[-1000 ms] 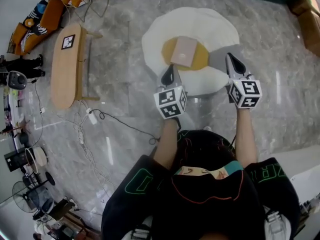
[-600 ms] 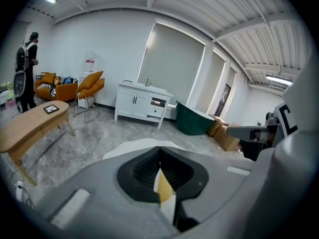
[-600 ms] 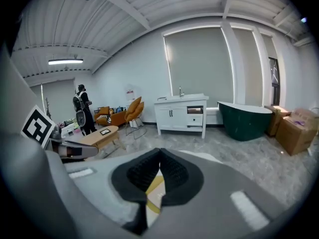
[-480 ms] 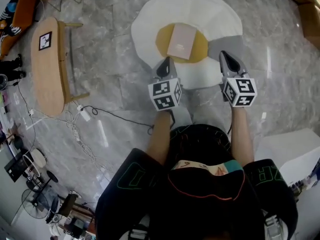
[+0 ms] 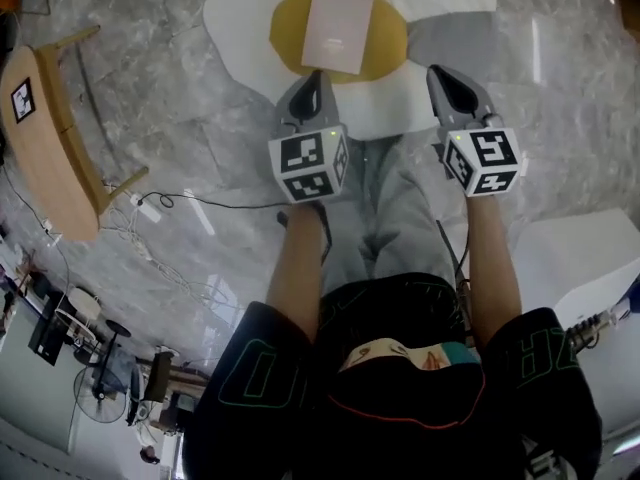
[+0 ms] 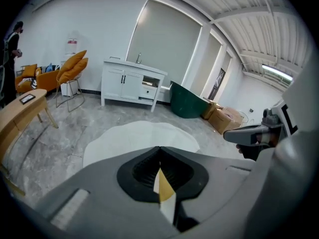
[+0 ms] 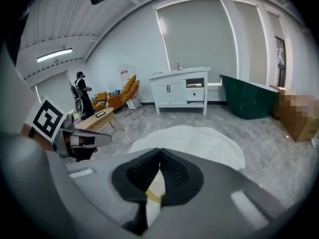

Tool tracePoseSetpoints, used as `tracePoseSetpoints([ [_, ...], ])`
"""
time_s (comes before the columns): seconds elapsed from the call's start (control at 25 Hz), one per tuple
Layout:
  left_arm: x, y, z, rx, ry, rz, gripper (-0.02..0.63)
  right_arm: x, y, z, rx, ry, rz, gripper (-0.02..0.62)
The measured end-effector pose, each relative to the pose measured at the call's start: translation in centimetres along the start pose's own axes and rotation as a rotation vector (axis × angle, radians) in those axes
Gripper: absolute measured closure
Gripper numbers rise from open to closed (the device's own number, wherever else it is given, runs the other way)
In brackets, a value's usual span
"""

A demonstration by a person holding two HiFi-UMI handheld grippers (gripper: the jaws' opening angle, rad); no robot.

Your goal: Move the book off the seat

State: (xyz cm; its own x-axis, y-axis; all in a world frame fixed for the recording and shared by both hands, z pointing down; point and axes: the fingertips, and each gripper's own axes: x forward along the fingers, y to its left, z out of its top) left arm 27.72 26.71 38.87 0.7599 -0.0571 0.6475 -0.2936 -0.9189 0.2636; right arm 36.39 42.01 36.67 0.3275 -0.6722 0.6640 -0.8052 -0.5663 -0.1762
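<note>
A pale pink rectangular book (image 5: 338, 26) lies flat on a round mustard-yellow seat (image 5: 390, 53) at the top centre of the head view. The seat forms the yolk of a white fried-egg-shaped floor mat (image 5: 240, 28) spread on a grey marbled floor (image 5: 180, 98).

Just below the book in the frame, the left tool (image 5: 313, 76) points at the seat's near edge, apart from the book. The right tool (image 5: 440, 73) points over the mat to the right of the seat, farther from the book. Both are held out by a person in a black top, one either side of grey-trousered legs (image 5: 385, 218).

Each tool's jaws are pressed together with nothing gripped. In both gripper views the dark ribbed pads meet at the tip, and only a sliver of yellow seat and white mat shows through the gap beneath.

An oval wooden desk (image 5: 50, 158) bearing a black-and-white marker square (image 5: 22, 98) stands at the left edge. The left gripper view shows a white cabinet (image 6: 130, 81), orange chairs (image 6: 72, 66) and a dark green tub (image 6: 188, 103) along the far wall.
</note>
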Motion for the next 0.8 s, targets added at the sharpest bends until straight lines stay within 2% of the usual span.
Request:
tracePoseSetpoints([
  [0.2, 5.5, 1.6, -5.7, 0.013, 0.051, 0.004, 0.595, 6.2, -0.5, -5.3, 0.026, 0.039, 0.043, 0.592],
  [0.4, 9.2, 4.4, -11.4, 0.017, 0.110, 0.012, 0.595, 10.7, -0.6, -11.2, 0.120, 0.089, 0.058, 0.592],
  [0.64, 12.7, 6.8, -15.1, 0.106, 0.212, -0.014, 0.595, 14.4, -1.1, -16.2, 0.210, 0.127, 0.050, 0.592],
  [0.8, 15.7, 9.0, -19.0, 0.167, 0.299, -0.026, 0.595, 18.1, -0.6, -21.3, 0.284, 0.163, 0.058, 0.592],
])
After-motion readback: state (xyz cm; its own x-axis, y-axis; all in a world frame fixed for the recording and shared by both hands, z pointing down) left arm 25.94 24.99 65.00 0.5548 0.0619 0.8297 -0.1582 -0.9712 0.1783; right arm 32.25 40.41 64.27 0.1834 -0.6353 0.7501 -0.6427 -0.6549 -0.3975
